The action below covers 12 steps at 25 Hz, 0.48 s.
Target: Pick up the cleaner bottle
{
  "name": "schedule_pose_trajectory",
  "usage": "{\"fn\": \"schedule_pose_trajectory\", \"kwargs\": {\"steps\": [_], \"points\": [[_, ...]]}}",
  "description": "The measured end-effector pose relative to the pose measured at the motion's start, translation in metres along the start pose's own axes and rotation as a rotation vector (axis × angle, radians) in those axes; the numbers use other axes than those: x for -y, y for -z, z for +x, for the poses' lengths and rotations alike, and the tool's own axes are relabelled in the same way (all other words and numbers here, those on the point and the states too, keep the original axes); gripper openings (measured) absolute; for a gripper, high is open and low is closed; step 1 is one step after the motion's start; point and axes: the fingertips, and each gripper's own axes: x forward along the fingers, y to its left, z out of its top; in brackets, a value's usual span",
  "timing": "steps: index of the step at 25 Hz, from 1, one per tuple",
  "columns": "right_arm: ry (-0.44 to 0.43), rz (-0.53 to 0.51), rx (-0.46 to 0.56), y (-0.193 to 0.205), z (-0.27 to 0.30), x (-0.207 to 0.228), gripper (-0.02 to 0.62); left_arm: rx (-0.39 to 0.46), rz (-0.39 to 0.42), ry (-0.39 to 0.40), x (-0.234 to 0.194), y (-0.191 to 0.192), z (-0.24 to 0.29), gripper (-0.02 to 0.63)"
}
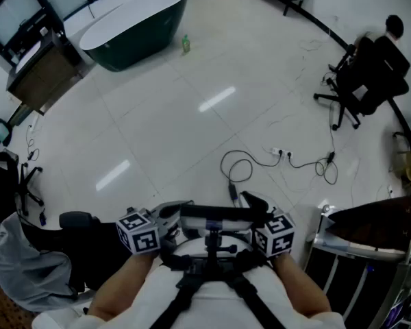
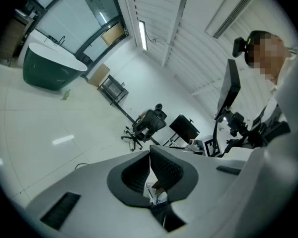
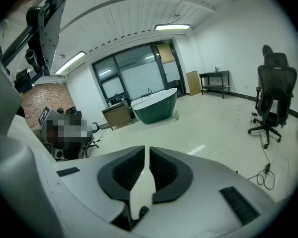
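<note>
The cleaner bottle [image 1: 185, 44], small and green, stands upright on the pale tiled floor [image 1: 192, 115] at the far side of the room, just beside the right end of the dark green bathtub [image 1: 133, 26]; it is well apart from both grippers, and nothing touches it. In the head view the two grippers sit side by side at the near edge, close against the person's body, with their marker cubes [image 1: 138, 233] turned upward.

The left gripper [image 2: 150, 152] has its jaws pressed together along their length, with nothing caught between them; in its own view the bottle shows far off at the left, beside the tub. The right gripper [image 3: 145, 152] has its jaws a narrow slit apart, and only bare floor shows through the gap; in its view the bottle stands far ahead, just to the right of the tub.

A wooden cabinet [image 1: 44, 70] stands at the far left, near the tub's left end; a black office chair [image 1: 363, 81] stands at the far right; a dark cable [image 1: 238, 166] loops over the floor between the grippers and the chair, nearer the grippers.
</note>
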Motion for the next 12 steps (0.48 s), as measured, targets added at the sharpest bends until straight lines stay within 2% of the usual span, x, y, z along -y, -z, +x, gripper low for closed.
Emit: {"fn": "schedule_pose_trajectory", "kwargs": {"steps": [5, 12], "points": [[-0.049, 0.0, -0.015, 0.006, 0.009, -0.014, 0.025, 0.002, -0.026, 0.003, -0.007, 0.003, -0.005, 0.0], [-0.074, -0.013, -0.018, 0.003, 0.026, -0.04, 0.025, 0.046, -0.047, -0.05, -0.027, -0.001, -0.036, 0.0]]}}
